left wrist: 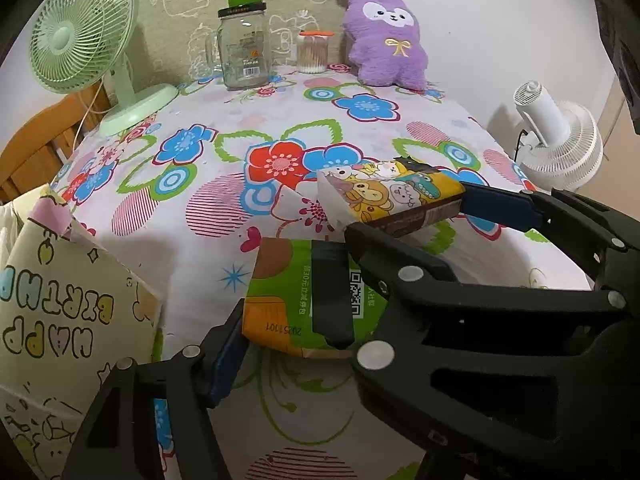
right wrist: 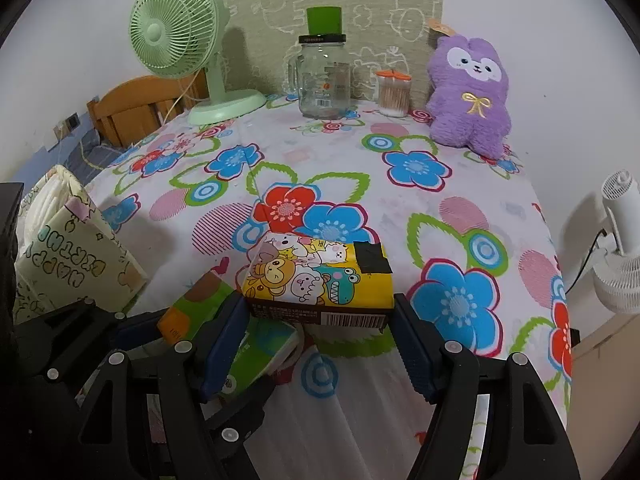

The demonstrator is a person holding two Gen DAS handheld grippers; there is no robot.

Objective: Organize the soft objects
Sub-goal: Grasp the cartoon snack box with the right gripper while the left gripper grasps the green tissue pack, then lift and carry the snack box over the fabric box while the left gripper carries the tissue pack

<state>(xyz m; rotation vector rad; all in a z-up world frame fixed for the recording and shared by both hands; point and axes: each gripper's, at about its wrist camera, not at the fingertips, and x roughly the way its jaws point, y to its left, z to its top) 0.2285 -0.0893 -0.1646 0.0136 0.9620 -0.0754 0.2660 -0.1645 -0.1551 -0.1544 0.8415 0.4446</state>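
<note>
My right gripper (right wrist: 318,316) is shut on a yellow cartoon-animal tissue pack (right wrist: 318,276), held over the table's front edge; the pack also shows in the left wrist view (left wrist: 394,196), with the right gripper (left wrist: 404,216) around it. My left gripper (left wrist: 304,312) grips a green and orange tissue pack (left wrist: 288,300), just below and left of the yellow one; that pack shows in the right wrist view (right wrist: 208,304) too. A cream "Happy Birthday" soft pack (right wrist: 76,248) stands at the table's left edge. A purple plush toy (right wrist: 468,96) sits at the back right.
On the flowered tablecloth (right wrist: 400,208) at the back stand a green fan (right wrist: 180,40), a glass jar mug with a green cup on top (right wrist: 324,76) and a cotton-swab jar (right wrist: 394,92). A white fan (right wrist: 620,248) is off the table's right side. A wooden chair (right wrist: 132,108) is back left.
</note>
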